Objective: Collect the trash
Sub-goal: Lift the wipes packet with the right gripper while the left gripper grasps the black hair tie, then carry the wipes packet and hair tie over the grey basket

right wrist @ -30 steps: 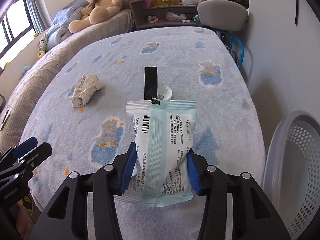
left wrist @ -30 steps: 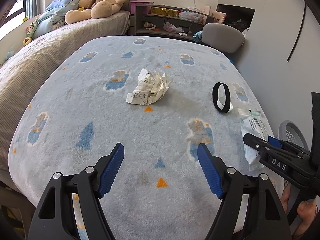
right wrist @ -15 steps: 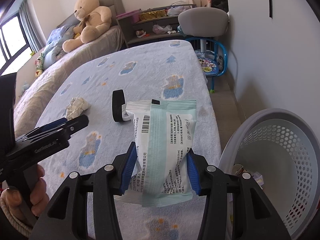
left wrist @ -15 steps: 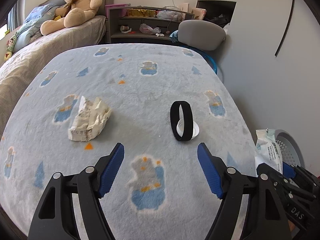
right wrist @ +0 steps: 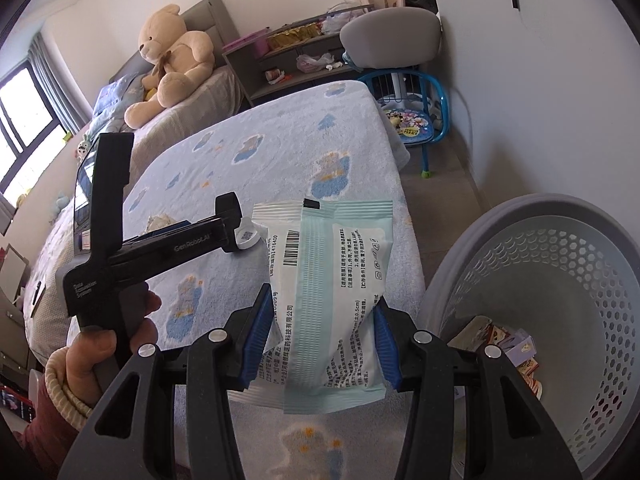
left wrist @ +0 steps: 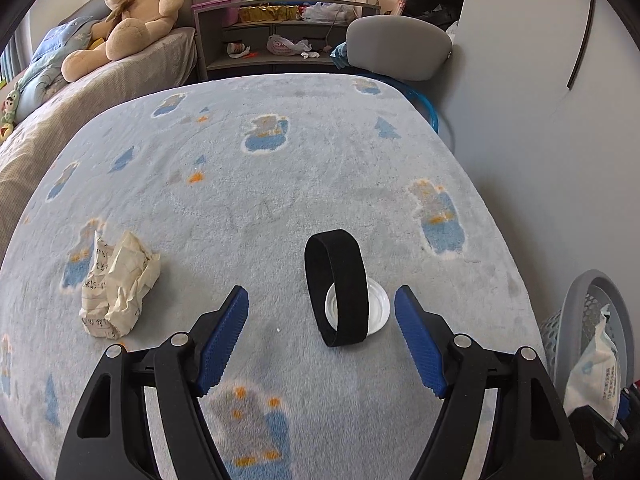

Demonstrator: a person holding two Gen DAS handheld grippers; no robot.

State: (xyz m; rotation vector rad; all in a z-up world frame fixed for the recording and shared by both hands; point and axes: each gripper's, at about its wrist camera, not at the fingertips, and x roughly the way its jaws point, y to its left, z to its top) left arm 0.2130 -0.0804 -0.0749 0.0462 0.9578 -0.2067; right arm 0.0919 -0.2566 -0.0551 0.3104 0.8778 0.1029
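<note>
Now the left gripper (left wrist: 322,312), jaws spread and empty, has swung from the crumpled paper (left wrist: 118,286) at far left to hover over the black band (left wrist: 336,288) and clear lid (left wrist: 380,306) on the bed. Farther right, the right gripper (right wrist: 320,334), clamped on the wipes packet (right wrist: 326,292), has carried it off the blanket beside the basket (right wrist: 560,240), so a drop looks close.

right claw (right wrist: 320,344) swung packet (right wrist: 326,300) toward basket (right wrist: 520,240), left claw (left wrist: 322,344) neared black band (left wrist: 336,288)
</note>
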